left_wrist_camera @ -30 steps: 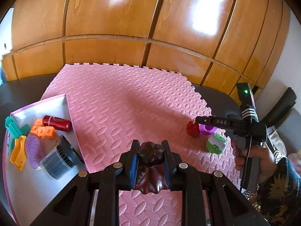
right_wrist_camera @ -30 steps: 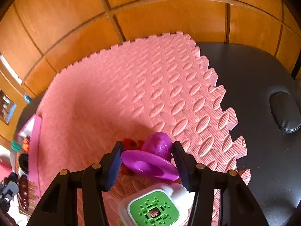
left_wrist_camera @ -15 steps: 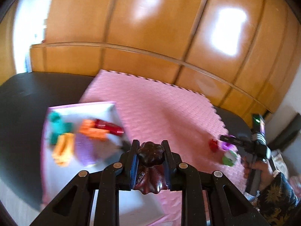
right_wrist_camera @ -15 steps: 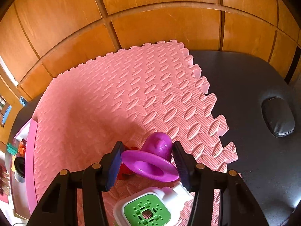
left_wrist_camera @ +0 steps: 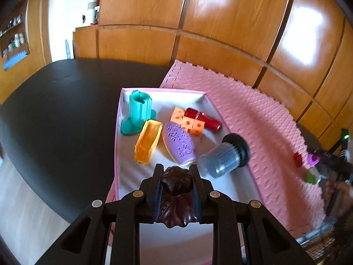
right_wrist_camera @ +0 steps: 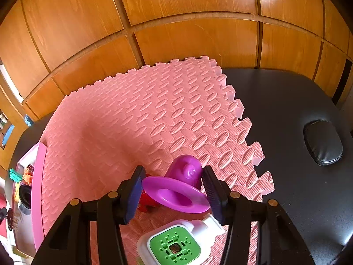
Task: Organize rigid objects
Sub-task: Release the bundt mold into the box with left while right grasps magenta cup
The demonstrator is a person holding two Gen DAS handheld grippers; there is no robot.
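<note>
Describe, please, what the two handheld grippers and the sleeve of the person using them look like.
Both the left gripper and the right gripper have black plastic frames with triangular cut-outs and brass-coloured rivets; the fingers carry dark blue ribbed pads. Seen from the left wrist camera, the right unit shows a small green light. The sleeve is dark and blurred.

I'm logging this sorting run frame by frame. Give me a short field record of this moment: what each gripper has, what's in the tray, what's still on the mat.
left gripper: shut on a dark brown toy, above the near end of the tray
right gripper: around a purple toy; contact unclear
tray: teal holder, yellow boat, lilac oval, orange cubes, red tube, grey jar
pink mat: purple toy, red piece, green-and-white box
</note>
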